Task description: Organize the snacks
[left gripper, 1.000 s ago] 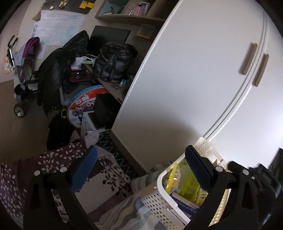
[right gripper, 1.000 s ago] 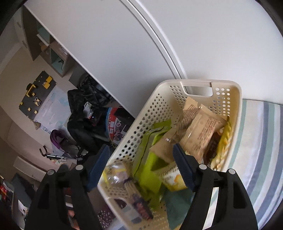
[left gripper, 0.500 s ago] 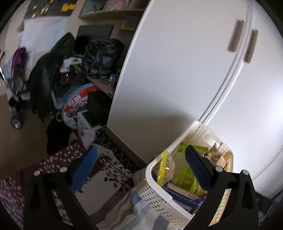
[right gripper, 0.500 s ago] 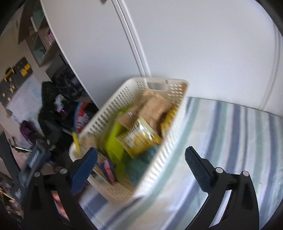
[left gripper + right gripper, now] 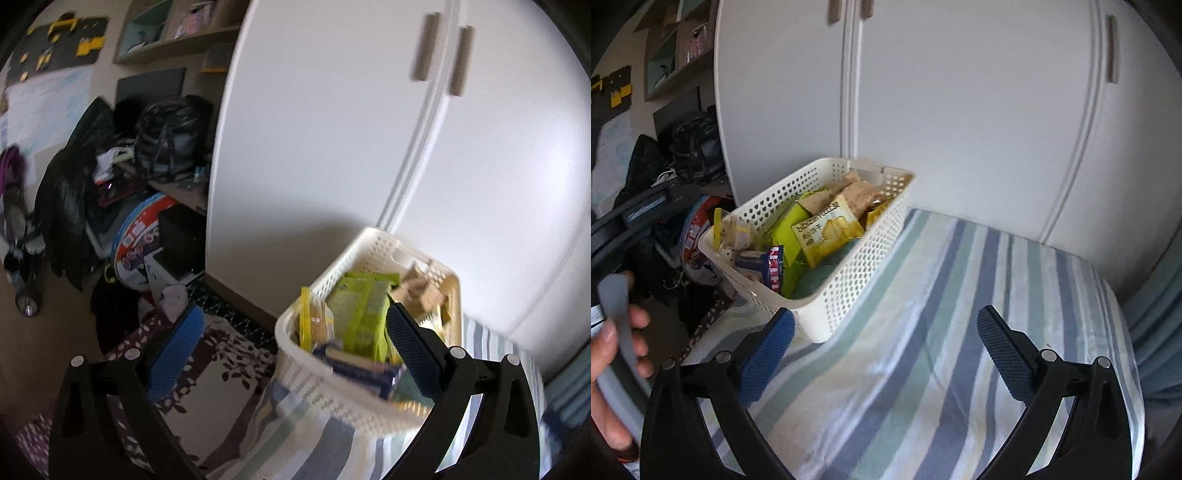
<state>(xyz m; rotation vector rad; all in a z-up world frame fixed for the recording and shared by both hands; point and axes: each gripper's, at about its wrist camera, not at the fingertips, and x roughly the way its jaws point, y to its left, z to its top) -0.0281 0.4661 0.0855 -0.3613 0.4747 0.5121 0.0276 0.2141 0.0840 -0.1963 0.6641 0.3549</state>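
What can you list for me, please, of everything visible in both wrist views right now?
basket: one, cream, perforated, on the striped cover near its left edge
snack packets: several, yellow, green, brown, inside the basket
striped cover: one, blue, green and white, under the basket
wardrobe: one, white, doors shut, behind the basket
dark bags: several, black, piled left of the wardrobe
left claw: open, empty, beside the basket
right claw: open, empty, above the cover
hand: one, lower left of the right view
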